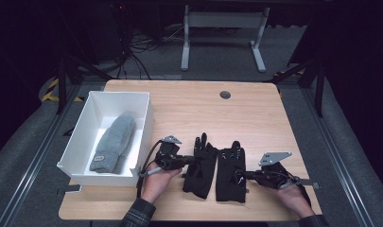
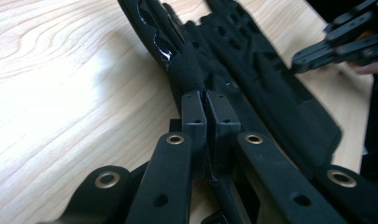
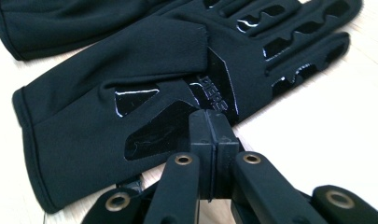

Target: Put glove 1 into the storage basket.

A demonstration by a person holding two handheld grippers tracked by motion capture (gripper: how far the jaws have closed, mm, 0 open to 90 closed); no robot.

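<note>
High view is showing the two black gloves lying side by side on the tabletop [image 1: 255, 106], and everything here is placed against them. Nearest, just below the gloves, the person's hands are coming in from the front edge. The left gripper [image 1: 188, 161] is sitting at the left glove [image 1: 201, 165], its fingers meeting the glove's left edge. The right gripper [image 1: 241, 175] is sitting at the right glove [image 1: 230, 172], its fingers reaching onto the glove's right side.

Left gripper view is adding what the high view is not resolving: the fingers [image 2: 194, 109] are pressed together with a fold of the left glove [image 2: 186, 70] pinched at their tips, and the right gripper [image 2: 312, 53] is showing beyond the gloves at the upper right. Right gripper view is showing its own fingers [image 3: 224, 135] closed flat against each other at the edge of the right glove [image 3: 107, 116], beside a glossy lettered patch; whether cloth is caught between them I cannot tell.

Left of the gloves, a white box [image 1: 80, 142] is holding a grey beanie [image 1: 114, 142], its wall standing close beside the left gripper. Beyond the gloves, bare wood is running to the far edge, where a round grommet [image 1: 225, 94] is sitting. Right of the gloves, open wood is reaching the side edge.
</note>
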